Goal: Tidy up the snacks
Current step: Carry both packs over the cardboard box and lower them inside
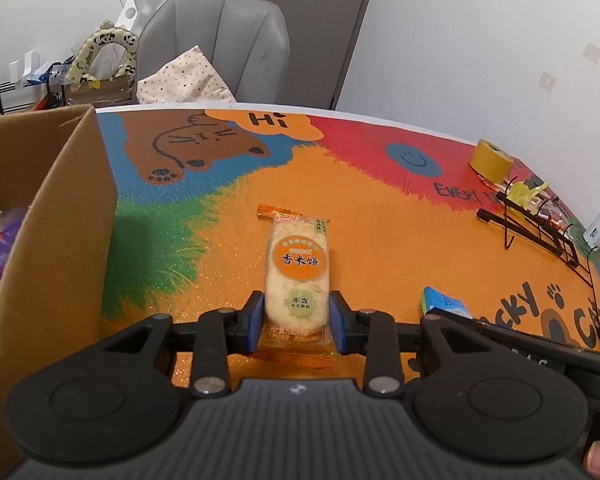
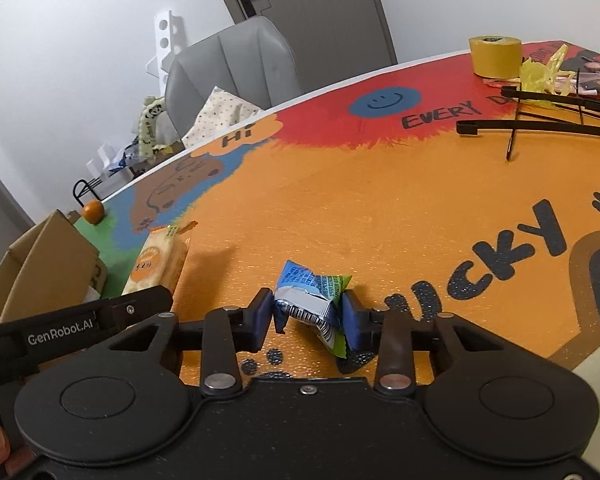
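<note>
A rice cracker packet [image 1: 298,268] with an orange label lies lengthwise on the colourful table mat [image 1: 380,208]. My left gripper [image 1: 297,320] is shut on its near end, one blue pad against each side. The same packet [image 2: 156,264] shows at the left of the right wrist view. A crumpled blue and green snack packet [image 2: 310,292] sits between the pads of my right gripper [image 2: 308,312], which press on both its sides. From the left wrist view that packet [image 1: 444,304] peeks out at the right.
An open cardboard box [image 1: 60,220] with snack bags inside stands at the left, its flaps [image 2: 40,264] also in the right view. A yellow tape roll [image 1: 492,160] and a black wire rack [image 1: 540,232] sit far right. An orange [image 2: 93,212] lies behind the box. A grey chair [image 1: 216,40] stands beyond the table.
</note>
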Tool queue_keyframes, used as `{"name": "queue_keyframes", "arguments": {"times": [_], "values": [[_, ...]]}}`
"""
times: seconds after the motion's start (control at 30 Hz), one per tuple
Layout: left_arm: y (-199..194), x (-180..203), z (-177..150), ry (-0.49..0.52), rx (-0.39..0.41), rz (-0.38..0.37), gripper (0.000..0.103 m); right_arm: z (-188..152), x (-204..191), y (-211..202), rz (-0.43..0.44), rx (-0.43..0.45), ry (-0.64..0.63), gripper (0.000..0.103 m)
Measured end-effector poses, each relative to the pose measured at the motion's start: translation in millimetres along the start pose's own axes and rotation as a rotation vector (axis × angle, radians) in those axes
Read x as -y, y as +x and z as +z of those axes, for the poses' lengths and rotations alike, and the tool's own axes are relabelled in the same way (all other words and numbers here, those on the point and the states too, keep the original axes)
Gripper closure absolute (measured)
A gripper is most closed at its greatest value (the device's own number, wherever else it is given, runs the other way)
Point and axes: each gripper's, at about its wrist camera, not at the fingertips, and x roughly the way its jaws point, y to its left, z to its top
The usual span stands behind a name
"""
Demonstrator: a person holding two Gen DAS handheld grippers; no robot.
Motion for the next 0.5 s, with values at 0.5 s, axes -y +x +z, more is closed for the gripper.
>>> {"name": "queue_keyframes", "arguments": {"times": [0.5], "values": [[-41, 2, 8, 0.019, 0.064, -0.018, 0.070, 9, -19, -38, 0.063, 0.068, 0.005, 0.070]]}}
